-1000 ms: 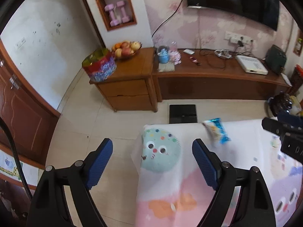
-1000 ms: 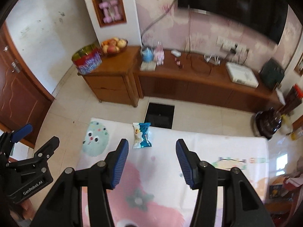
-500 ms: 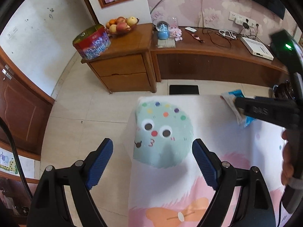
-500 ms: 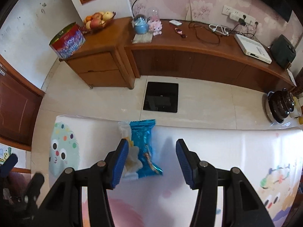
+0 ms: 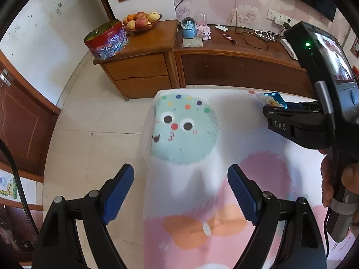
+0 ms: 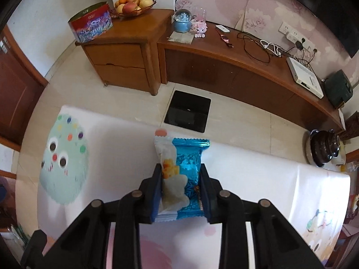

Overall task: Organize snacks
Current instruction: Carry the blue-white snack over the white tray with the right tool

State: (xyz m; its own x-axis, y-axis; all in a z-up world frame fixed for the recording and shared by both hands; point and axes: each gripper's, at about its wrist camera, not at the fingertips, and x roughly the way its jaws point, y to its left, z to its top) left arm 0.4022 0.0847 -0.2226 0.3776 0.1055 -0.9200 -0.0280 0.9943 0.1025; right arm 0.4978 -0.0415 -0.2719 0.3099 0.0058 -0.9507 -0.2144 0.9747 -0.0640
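Right tongs (image 6: 180, 192) just closing on snack packet (image 6: 181, 174); tablecloth (image 6: 246, 174) bare around.

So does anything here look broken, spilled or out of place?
One flaw: the upper drawer front of the wooden cabinet has a jagged crack along its lower edge. Otherwise nothing stands out; the snack packet looks intact.

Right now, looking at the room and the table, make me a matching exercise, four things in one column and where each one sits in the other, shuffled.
Things:
1. snack packet
2. fruit bowl
3. black scale
4. snow globe

Places:
A. on the floor tiles beside the table
B. on the low long cabinet
C. between the right gripper fingers
D. on the drawer cabinet, by the round tin

Pairs: 1-C, 2-D, 3-A, 4-B
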